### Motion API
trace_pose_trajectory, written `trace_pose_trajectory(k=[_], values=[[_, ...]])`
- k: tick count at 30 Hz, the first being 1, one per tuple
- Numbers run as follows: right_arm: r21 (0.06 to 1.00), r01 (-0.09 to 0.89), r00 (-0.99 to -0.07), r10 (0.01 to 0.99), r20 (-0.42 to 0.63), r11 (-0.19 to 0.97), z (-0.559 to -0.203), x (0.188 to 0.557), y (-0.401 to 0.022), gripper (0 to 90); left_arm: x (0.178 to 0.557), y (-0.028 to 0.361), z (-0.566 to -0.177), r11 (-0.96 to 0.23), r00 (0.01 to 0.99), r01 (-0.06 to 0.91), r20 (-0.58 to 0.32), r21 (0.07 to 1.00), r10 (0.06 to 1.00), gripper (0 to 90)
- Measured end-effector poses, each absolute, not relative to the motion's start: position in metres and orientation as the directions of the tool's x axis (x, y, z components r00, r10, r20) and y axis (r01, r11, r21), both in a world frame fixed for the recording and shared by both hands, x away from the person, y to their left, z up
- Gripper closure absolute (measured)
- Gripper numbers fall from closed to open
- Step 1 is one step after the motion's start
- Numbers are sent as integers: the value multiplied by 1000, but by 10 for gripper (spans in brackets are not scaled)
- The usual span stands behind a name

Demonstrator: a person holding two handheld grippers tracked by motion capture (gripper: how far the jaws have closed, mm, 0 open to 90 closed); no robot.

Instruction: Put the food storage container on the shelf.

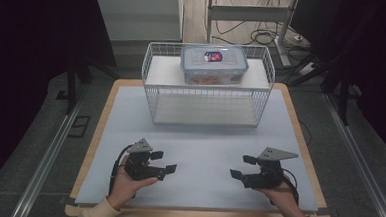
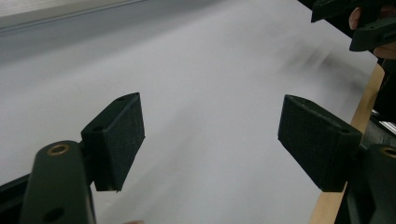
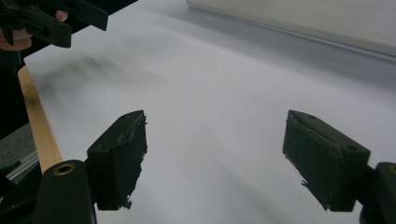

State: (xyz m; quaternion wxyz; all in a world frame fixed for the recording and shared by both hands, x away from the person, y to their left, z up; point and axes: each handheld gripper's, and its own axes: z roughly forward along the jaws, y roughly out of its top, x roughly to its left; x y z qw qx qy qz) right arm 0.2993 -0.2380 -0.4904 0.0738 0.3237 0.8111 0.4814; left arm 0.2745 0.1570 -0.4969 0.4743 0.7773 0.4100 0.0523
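Note:
My left gripper (image 1: pixel 164 161) lies low over the white mat (image 1: pixel 203 154) at the near left, held in a hand, its jaws pointing toward the middle. They stand wide open with nothing between them (image 2: pixel 217 140). My right gripper (image 1: pixel 242 167) mirrors it at the near right, also open and empty (image 3: pixel 217 156). Each gripper view shows the other gripper far off: the right gripper (image 2: pixel 364 23) and the left gripper (image 3: pixel 46 21). At the back of the table stands a white wire basket (image 1: pixel 206 106). A clear box with a blue-rimmed lid (image 1: pixel 214 64) sits on a raised white block inside it.
The mat covers a wooden table whose edge (image 1: pixel 195 216) shows along the front and sides. Metal rails (image 1: pixel 48 156) run along the floor on both sides. Cables and a desk frame (image 1: pixel 265 22) lie beyond the basket.

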Motion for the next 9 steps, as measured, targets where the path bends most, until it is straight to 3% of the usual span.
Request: trace_pose_trajectory(k=[9], values=[[844, 438, -770, 614, 174, 310, -489, 300, -244, 198, 276, 158, -502, -215, 647, 602, -311, 769, 696, 224]])
